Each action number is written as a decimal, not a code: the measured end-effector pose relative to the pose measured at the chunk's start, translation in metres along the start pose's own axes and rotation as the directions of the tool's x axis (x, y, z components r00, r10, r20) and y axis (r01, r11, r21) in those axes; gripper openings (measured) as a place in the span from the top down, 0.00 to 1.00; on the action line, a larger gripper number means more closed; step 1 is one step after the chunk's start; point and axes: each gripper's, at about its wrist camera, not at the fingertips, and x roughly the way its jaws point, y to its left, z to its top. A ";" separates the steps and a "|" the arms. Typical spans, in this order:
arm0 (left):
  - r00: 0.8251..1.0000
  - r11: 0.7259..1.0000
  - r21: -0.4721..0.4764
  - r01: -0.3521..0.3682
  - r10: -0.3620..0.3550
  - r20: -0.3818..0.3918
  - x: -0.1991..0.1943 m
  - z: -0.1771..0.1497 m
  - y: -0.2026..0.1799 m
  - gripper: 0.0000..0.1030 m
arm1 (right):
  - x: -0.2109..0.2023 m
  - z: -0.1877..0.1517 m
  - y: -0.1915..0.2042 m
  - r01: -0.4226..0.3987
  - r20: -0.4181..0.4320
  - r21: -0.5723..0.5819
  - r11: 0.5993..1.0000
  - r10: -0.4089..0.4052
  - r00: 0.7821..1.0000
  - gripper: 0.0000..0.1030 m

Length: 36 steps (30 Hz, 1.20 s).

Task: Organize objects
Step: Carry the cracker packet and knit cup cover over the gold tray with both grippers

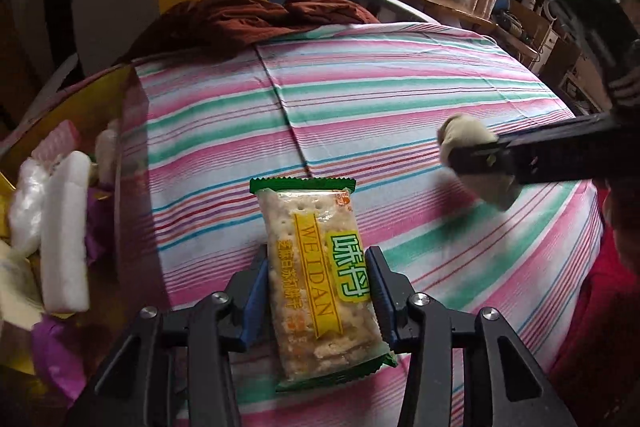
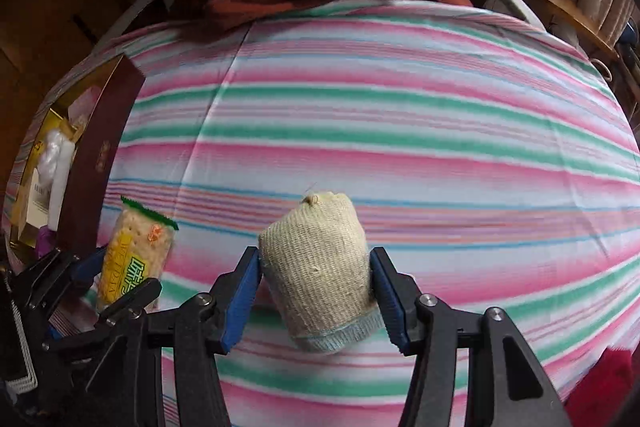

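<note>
Left wrist view: the box point(image 1: 120, 95) at the bed's left edge holds white packets point(image 1: 64, 235). Left gripper point(image 1: 318, 291) clamps a cracker packet point(image 1: 316, 279); right gripper point(image 2: 316, 291) clamps a sock roll point(image 2: 320, 267). Striped sheet point(image 2: 400, 107) lies open beyond.

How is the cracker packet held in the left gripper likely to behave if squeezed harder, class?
The cracker packet probably stays fairly stiff, since flat crackers fill its clear wrapper. It is likely fragile: crumbs already show at its near end, so the left gripper could crack more. The glossy film may slip between the pads.
</note>
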 end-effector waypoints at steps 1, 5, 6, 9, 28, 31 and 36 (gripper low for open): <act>1.000 1.000 0.007 -0.001 0.001 0.009 -0.002 -0.001 -0.001 0.55 | 0.001 -0.002 0.005 0.007 -0.004 -0.001 1.000 -0.007 1.000 0.46; 0.999 1.000 0.008 0.016 -0.016 0.048 -0.019 -0.004 -0.002 0.55 | 0.001 -0.008 0.015 0.015 0.001 0.022 1.000 -0.015 1.000 0.46; 0.998 1.000 0.009 0.020 -0.020 0.057 -0.023 -0.004 -0.002 0.55 | 0.000 -0.008 0.017 0.017 0.007 0.028 0.999 -0.017 1.000 0.46; 0.996 1.000 0.020 0.020 -0.021 0.091 -0.038 -0.002 -0.004 0.55 | 0.003 -0.014 0.023 0.016 0.014 0.031 0.999 -0.016 1.000 0.46; 0.959 0.992 -0.059 -0.110 0.122 0.257 -0.126 -0.006 0.046 0.55 | 0.005 -0.017 0.032 0.059 0.048 0.005 0.998 -0.060 0.997 0.46; 0.956 0.987 -0.098 -0.130 0.151 0.251 -0.132 -0.013 0.062 0.55 | 0.005 -0.017 0.033 0.063 0.053 0.013 0.998 -0.064 0.997 0.46; 0.951 0.973 -0.166 -0.160 0.197 0.239 -0.138 -0.024 0.092 0.55 | -0.001 -0.019 0.040 0.023 0.076 0.041 0.999 -0.026 0.997 0.46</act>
